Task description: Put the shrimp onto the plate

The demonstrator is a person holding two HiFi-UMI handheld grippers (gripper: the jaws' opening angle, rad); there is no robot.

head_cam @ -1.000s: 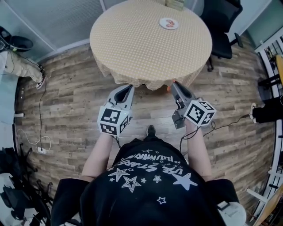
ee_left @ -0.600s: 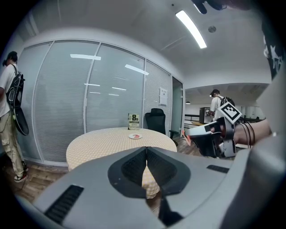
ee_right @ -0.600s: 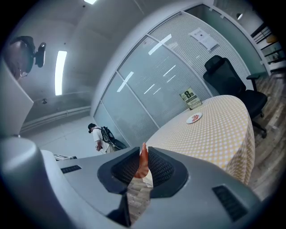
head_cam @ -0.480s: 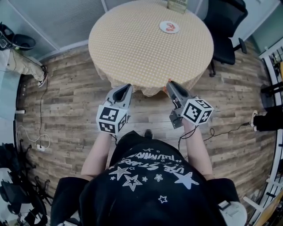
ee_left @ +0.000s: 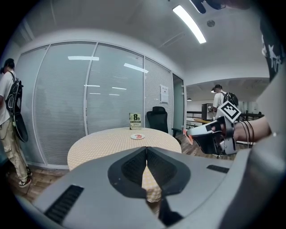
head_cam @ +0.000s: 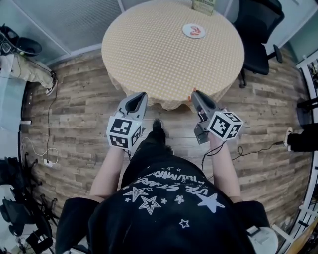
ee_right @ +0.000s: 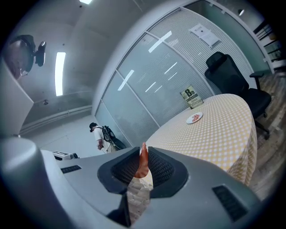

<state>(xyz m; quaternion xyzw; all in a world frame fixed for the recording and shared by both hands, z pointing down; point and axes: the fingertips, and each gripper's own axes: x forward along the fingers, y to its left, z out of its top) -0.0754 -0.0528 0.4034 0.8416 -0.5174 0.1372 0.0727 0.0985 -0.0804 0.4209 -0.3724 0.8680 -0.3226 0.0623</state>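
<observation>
The left tool (head_cam: 142,95), a grey matte plastic wedge with a black-and-white marker cube at its rear, is held out on a bare forearm over the plank-patterned wooden floor (head_cam: 79,104). It points at the near edge of the desk. Its ribbed black pads meet at the tips with nothing between them. The desk (head_cam: 164,54) is round and draped in a cloth (head_cam: 149,74) of fine yellow-and-white check that hangs over the rim. The right tool (head_cam: 195,93) is level with the left one, angled slightly inward and just short of the desk's near edge. Its jaws are closed narrowly on the shrimp (ee_right: 143,163), a slim, curved, glossy orange piece that tapers to a point above the pads. Near the desk's far right edge lies the small round white plate (head_cam: 194,31), which bears a reddish-orange bit. Behind it a printed card (head_cam: 203,6) stands at the far edge. A black office chair (head_cam: 256,25) is beside the desk's right edge.
</observation>
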